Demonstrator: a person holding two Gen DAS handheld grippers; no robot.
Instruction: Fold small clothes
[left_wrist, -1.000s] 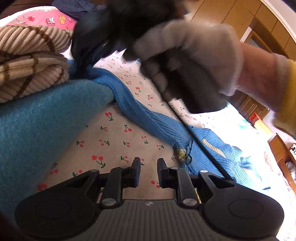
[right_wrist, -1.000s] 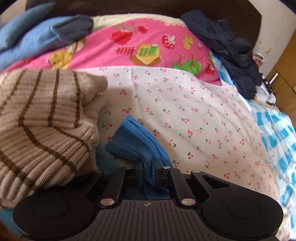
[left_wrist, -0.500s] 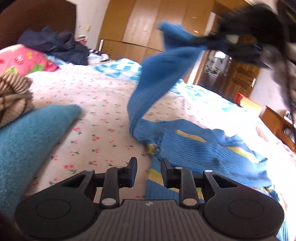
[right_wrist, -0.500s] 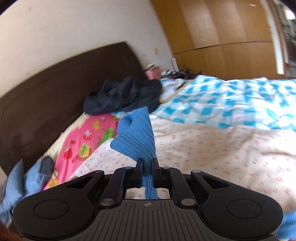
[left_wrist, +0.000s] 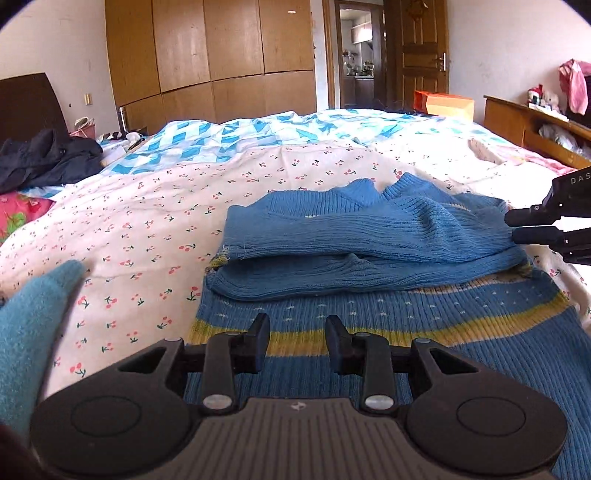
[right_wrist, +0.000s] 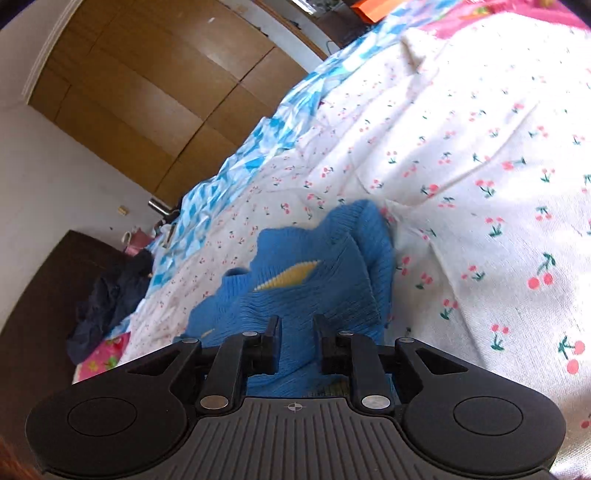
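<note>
While our left claw (left_wrist: 297, 341) gapes empty over the blue sweater (left_wrist: 369, 236), our right claw (right_wrist: 297, 345) at three o'clock has just opened, seemingly clear of the folded sleeve.

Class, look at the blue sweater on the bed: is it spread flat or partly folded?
Partly folded. On the blue sweater, a sleeve layer lies doubled across the chest, its striped hem end flat on the cherry-print sheet.

The blue sweater (left_wrist: 369, 236) runs under the left gripper (left_wrist: 297, 341) at the bottom of the frame, its hem hidden. At the right edge the right gripper (left_wrist: 513, 226) is cut off. A teal cloth (left_wrist: 26, 325) is cropped at lower left. Shelf items at upper right are too small to tell.
</note>
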